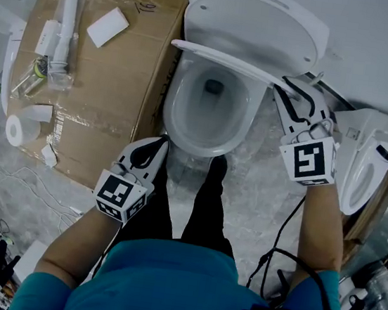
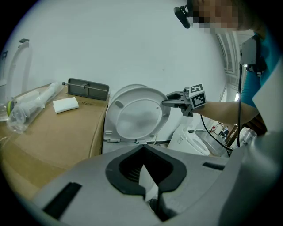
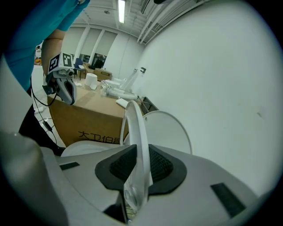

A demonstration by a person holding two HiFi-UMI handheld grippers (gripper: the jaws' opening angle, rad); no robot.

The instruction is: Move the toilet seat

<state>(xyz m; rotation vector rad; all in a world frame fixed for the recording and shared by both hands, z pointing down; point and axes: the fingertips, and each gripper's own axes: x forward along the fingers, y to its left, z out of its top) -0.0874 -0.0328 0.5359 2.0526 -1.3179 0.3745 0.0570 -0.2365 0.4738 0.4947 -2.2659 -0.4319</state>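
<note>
A white toilet stands against the wall, its lid (image 1: 254,24) upright and its bowl (image 1: 175,106) open. The white toilet seat (image 1: 221,56) is lifted off the bowl and hangs tilted partway up. My right gripper (image 1: 291,89) is shut on the seat's right rim. In the right gripper view the seat rim (image 3: 135,128) runs upright between the dark pads of my right gripper (image 3: 138,165), which press it from both sides. My left gripper (image 1: 153,149) is shut and empty, low by the bowl's front left. It points at the toilet in the left gripper view (image 2: 143,170).
A large cardboard box (image 1: 111,83) stands left of the toilet, carrying a plastic-wrapped pipe part (image 1: 66,20) and a white block (image 1: 107,26). A toilet paper roll (image 1: 18,130) lies on the floor. A second toilet (image 1: 363,166) stands at the right. The person's legs (image 1: 209,202) stand before the bowl.
</note>
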